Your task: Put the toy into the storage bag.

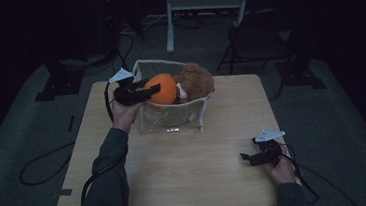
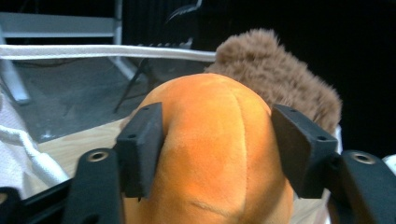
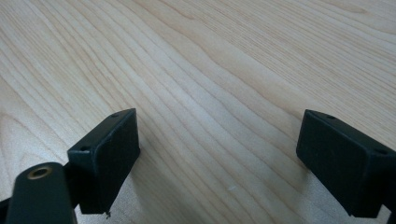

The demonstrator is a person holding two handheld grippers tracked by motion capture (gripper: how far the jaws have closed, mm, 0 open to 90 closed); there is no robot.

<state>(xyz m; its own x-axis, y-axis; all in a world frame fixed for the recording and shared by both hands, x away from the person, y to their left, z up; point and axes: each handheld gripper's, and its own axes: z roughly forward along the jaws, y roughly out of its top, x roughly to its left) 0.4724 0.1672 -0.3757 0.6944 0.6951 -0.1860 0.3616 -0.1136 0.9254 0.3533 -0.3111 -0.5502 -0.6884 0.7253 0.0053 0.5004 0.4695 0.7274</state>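
- Where my left gripper (image 2: 219, 140) meets the bag, one orange plush ball (image 2: 215, 154) sits between its two black pads (image 2: 140, 149), and both pads press into the ball's sides, so I am grasping it.
- From the high view, that orange plush ball (image 1: 162, 88) is at the top of the one clear bag (image 1: 172, 119), on the bag's left side, level with its white rim.
- Just beside the ball on its right is one brown furry toy (image 1: 196, 79), touching it and poking above the same rim; in the left gripper view the brown fur (image 2: 280, 70) rises behind the ball.
- One white cord edge of the bag (image 2: 93, 51) runs across behind the ball in the left gripper view.
- I count two soft toys in the bag, one orange and one brown.
- The bag stands on the far half of the one wooden table (image 1: 186, 168), near its back edge.
- My right gripper (image 1: 256, 157) rests well apart from the bag, near the table's right front corner.
- Its two pads (image 3: 107, 158) stand wide apart over bare wood (image 3: 210, 93) with nothing between them, so it is released.
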